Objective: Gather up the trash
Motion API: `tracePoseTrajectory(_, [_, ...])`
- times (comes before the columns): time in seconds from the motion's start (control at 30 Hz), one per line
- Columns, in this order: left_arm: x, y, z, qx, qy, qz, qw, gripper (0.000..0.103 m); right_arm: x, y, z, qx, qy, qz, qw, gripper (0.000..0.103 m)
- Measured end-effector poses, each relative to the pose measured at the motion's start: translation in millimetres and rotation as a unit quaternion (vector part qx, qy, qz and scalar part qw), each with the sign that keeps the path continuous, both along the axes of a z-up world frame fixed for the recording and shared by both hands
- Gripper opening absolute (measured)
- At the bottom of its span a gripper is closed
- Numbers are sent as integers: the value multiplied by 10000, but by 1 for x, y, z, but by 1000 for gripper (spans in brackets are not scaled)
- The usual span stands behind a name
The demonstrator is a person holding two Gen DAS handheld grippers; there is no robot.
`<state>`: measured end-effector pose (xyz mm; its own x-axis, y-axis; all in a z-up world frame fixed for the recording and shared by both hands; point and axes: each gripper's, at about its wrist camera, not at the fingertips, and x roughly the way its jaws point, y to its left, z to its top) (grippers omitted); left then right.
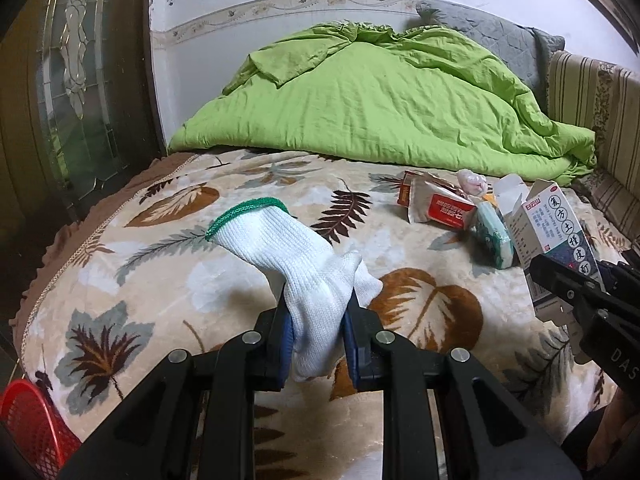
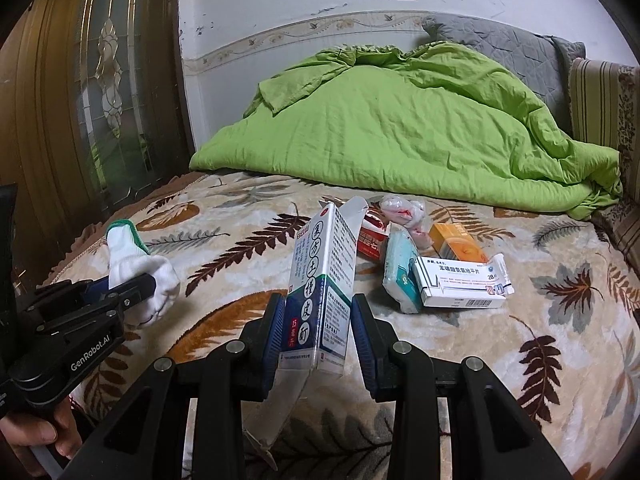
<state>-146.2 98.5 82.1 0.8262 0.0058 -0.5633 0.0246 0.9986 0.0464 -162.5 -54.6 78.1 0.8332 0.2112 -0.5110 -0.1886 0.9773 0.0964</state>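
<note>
- While both grippers sit over the leaf-print blanket (image 1: 168,216), left gripper (image 1: 318,320) has its pads clamped on a white knit glove (image 1: 304,256) with green cuff, lifted off the bed.
- Right gripper (image 2: 318,332) fingers pinch a tall white-and-blue medicine box (image 2: 320,280), upright, top flap open.
- Remaining trash lies near the green duvet (image 2: 400,120): flat white pill box (image 2: 460,284), orange box (image 2: 456,244), red-white carton (image 1: 444,208), tissue pack (image 2: 400,268), crumpled tissue (image 2: 404,208).
- Red mesh basket (image 1: 32,420) at bed's near-left edge.
</note>
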Motion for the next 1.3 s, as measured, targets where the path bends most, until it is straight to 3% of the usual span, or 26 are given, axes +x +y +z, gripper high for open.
tracePoseTrajectory(1.3, [8,4,-6,-130,127,5,9998,21,8,2,-5,79,138,101,9998,36])
